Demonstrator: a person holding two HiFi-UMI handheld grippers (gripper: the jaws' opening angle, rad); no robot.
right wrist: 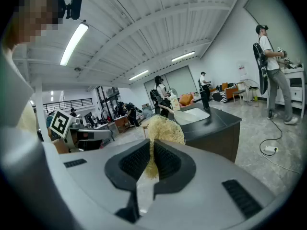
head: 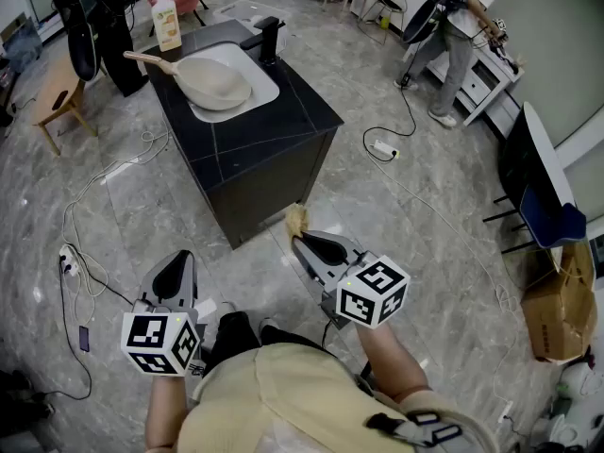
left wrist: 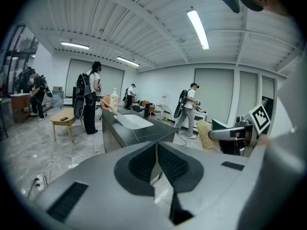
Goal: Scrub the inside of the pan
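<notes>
**Person with two hand-held claws stands back from a bench with a pan in its sink**

Seen from the head view, a black bench [head: 283,125] stands on a grey marble floor [head: 425,215], well apart from the person. A white sink basin [head: 263,75] is set into its top. A cream-coloured pan [head: 219,83] lies in the basin, its long handle reaching out over the basin's left edge. The inside of the pan looks empty. Behind the basin stand a black faucet [head: 270,38] and a pump soap bottle [head: 167,22] with an orange label.

Both claws are held low, near the person's body and over the floor. The right claw [head: 304,239] is clenched on a pale yellow fibrous scrubbing pad [right wrist: 164,128]. The pad is pinched between the ribbed pads and bulges out past the tips. The left claw [left wrist: 156,146] is clenched too, with its tips meeting and nothing between them.

Other people stand at the room's edges.
</notes>
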